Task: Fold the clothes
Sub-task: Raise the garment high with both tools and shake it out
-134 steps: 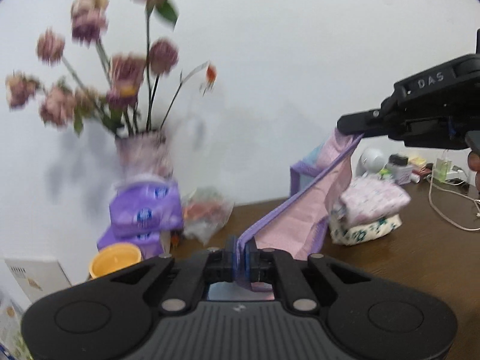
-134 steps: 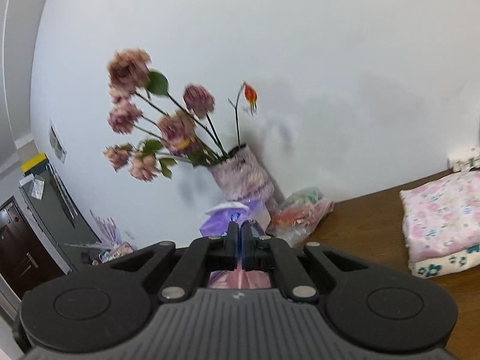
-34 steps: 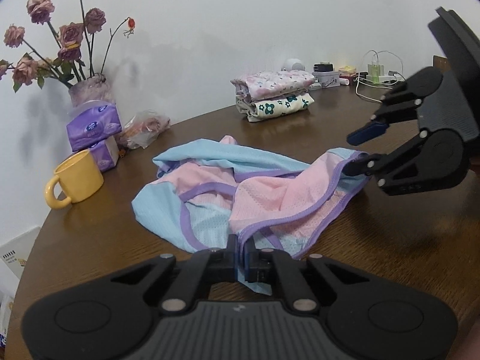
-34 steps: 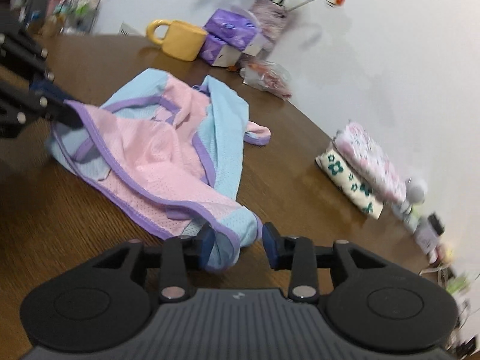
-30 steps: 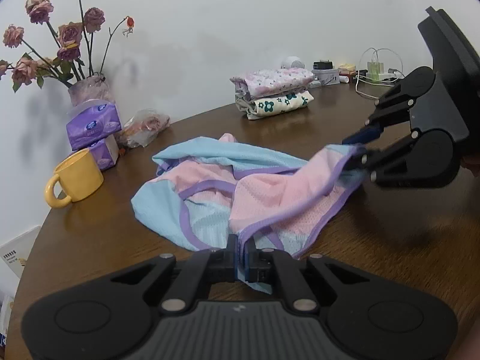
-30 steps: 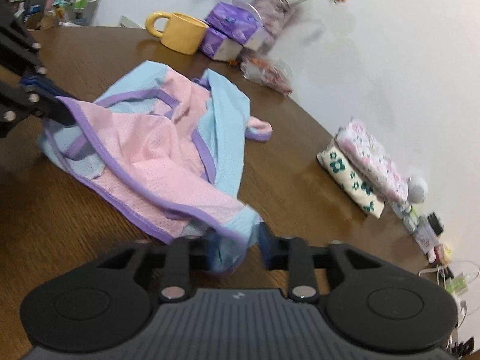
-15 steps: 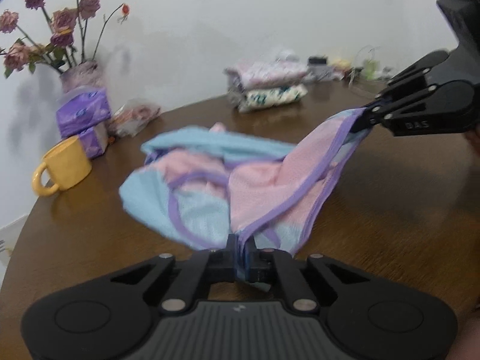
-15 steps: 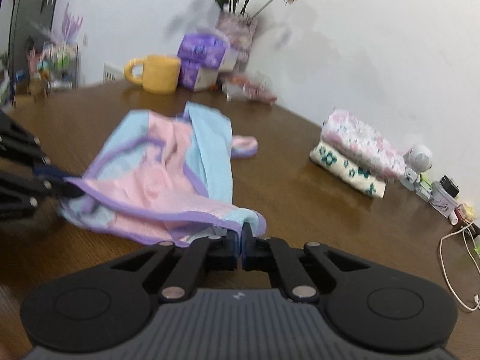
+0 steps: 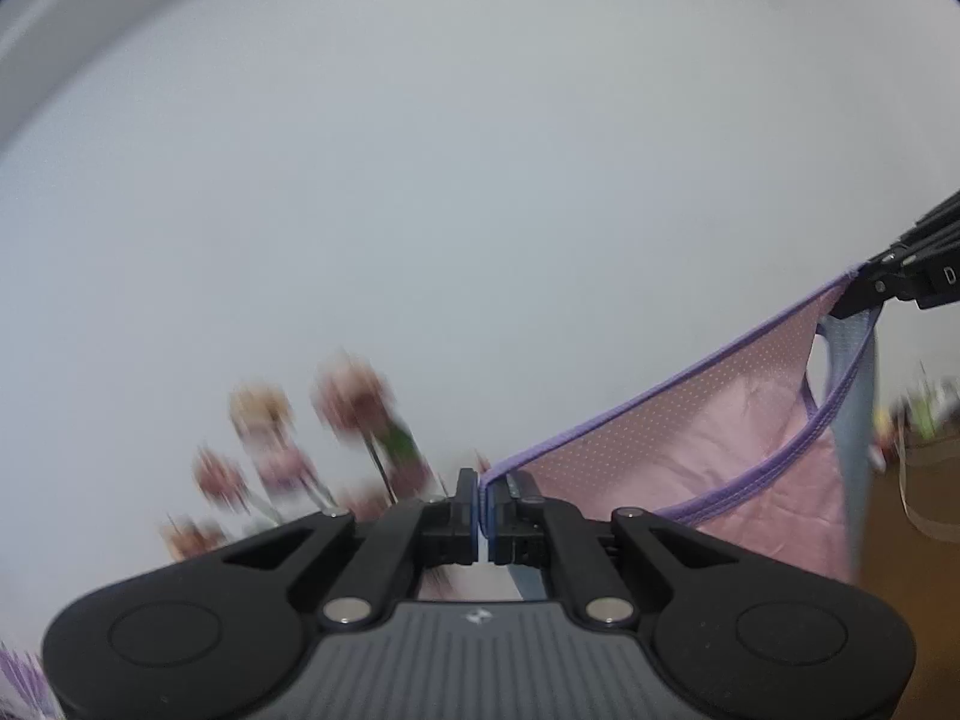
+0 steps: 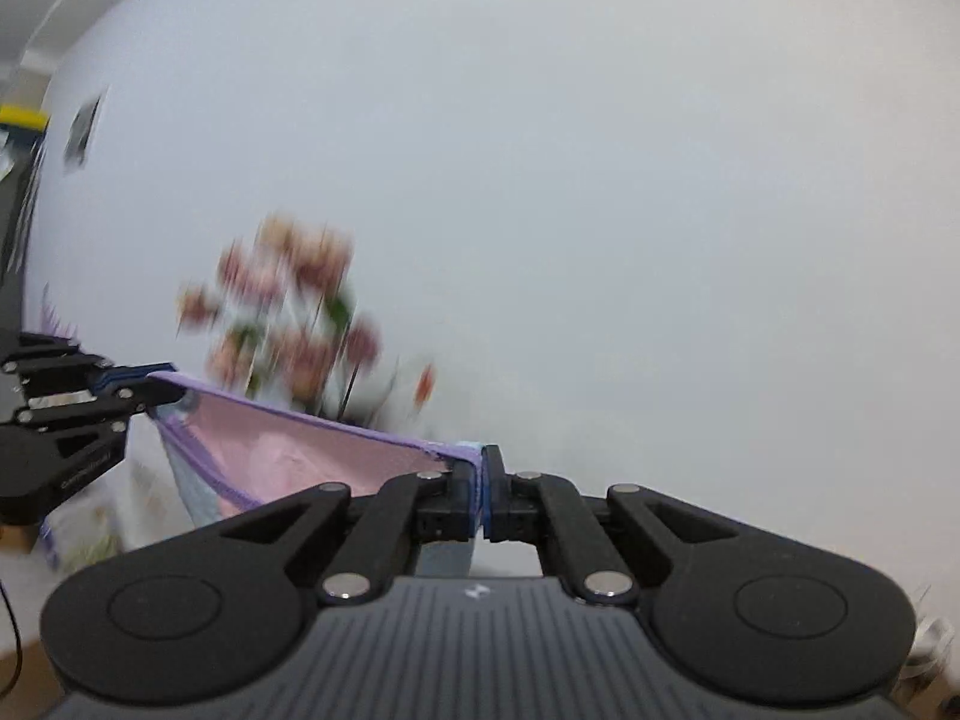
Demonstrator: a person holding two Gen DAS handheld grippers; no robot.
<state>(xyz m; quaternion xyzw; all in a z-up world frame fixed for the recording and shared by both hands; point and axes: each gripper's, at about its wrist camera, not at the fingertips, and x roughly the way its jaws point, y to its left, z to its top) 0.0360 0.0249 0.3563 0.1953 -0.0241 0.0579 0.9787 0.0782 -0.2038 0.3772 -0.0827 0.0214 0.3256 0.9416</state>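
A plain pale wall (image 9: 480,180) fills most of both wrist views, evenly lit, and meets a lighter ceiling band (image 9: 90,6) at the upper left. Blurred pink flowers (image 10: 288,312) stand before the wall. A strip of brown tabletop (image 9: 924,540) shows at the right edge, and dim, blurred furniture (image 10: 12,180) shows at the far left.

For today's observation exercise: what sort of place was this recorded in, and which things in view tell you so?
Probably a room in a home. A bunch of pink flowers stands blurred before a plain white wall, a brown wooden table shows at the edge, and a pink and blue garment hangs between the two grippers.
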